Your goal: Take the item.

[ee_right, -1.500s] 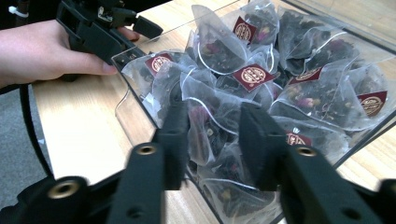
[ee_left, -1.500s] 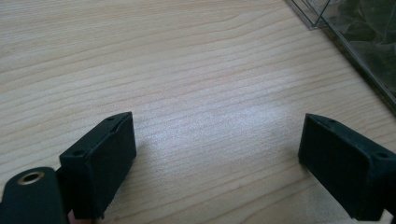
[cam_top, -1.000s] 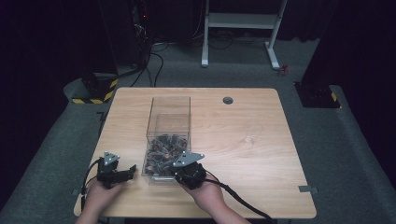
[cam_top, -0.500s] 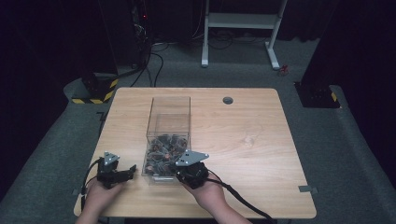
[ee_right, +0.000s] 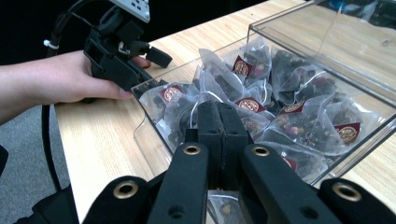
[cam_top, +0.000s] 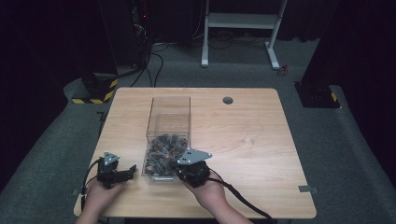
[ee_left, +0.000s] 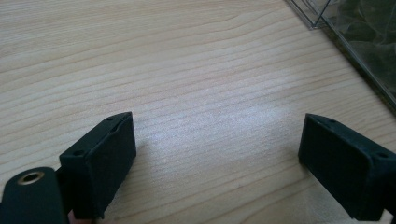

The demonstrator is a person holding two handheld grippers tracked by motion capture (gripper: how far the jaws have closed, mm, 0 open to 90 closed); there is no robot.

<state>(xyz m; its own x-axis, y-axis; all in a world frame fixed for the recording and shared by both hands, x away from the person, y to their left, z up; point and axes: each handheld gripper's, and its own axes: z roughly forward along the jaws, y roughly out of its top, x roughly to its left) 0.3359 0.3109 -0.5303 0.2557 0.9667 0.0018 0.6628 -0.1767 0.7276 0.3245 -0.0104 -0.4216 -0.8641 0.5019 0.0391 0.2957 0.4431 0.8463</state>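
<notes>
A clear plastic box [cam_top: 170, 108] stands on the wooden table [cam_top: 261, 140], its near half filled with several pyramid tea bags [cam_top: 163, 151]. My right gripper [cam_top: 176, 166] hangs over the box's near end. In the right gripper view its jaws [ee_right: 218, 109] are pressed together just above the tea bags [ee_right: 299, 121]; I cannot tell whether a string or a bag edge is pinched between them. My left gripper [cam_top: 132, 169] rests on the table left of the box. Its jaws [ee_left: 217, 135] stand wide open over bare wood, with the box corner [ee_left: 355, 42] to their upper right.
In the right gripper view a hand holds the left gripper [ee_right: 149, 65] beside the box's near left corner [ee_right: 149, 88]. A round cable hole [cam_top: 228, 100] sits near the table's far edge. Bare wood spreads right of the box.
</notes>
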